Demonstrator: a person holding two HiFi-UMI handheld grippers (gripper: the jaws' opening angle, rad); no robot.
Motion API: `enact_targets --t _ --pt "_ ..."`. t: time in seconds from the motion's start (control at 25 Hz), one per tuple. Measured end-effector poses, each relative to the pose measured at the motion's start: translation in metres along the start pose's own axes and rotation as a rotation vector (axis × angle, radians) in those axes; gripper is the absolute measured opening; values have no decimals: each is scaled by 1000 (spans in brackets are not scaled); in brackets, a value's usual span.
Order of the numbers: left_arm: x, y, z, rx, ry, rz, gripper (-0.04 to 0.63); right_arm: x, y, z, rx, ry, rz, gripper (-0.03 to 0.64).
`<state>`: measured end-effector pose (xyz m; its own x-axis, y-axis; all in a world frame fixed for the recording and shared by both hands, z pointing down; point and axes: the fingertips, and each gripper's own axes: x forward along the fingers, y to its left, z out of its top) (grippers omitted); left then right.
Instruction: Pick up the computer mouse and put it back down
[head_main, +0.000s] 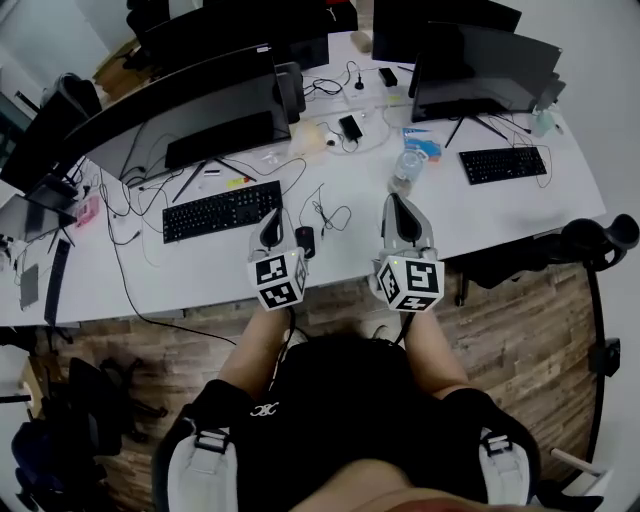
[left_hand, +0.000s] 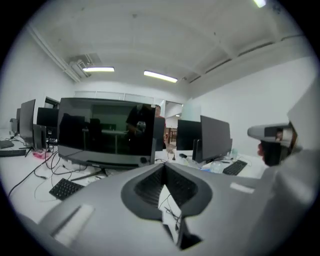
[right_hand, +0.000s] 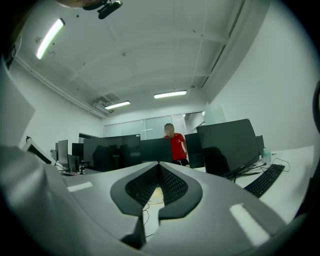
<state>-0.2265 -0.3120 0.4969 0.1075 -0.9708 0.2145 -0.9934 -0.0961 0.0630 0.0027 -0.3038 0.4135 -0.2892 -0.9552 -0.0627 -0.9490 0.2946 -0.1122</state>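
Observation:
A small black computer mouse (head_main: 305, 240) lies on the white desk (head_main: 200, 275), just right of my left gripper (head_main: 270, 226) and apart from it. The left gripper hangs above the desk near the front edge, its jaws meeting at the tips with nothing between them (left_hand: 164, 167). My right gripper (head_main: 398, 206) is further right over the desk, also shut and empty (right_hand: 159, 165). Neither gripper view shows the mouse clearly; both look out level across the monitors.
A black keyboard (head_main: 222, 210) and a large monitor (head_main: 190, 120) stand left of the mouse. A thin cable (head_main: 330, 215) curls beside it. A water bottle (head_main: 405, 170) stands beyond the right gripper, with a second keyboard (head_main: 502, 163) and monitor (head_main: 480, 65) further right.

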Motion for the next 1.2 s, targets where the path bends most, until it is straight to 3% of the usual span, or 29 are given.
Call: enact_targets --t 0.28,1.2 --pt "-30 -13 58 -5 -97 -58 54 19 22 15 -3 -15 54 -2" --pt "-35 -3 67 -32 -110 -106 54 27 50 12 -13 12 69 -2"
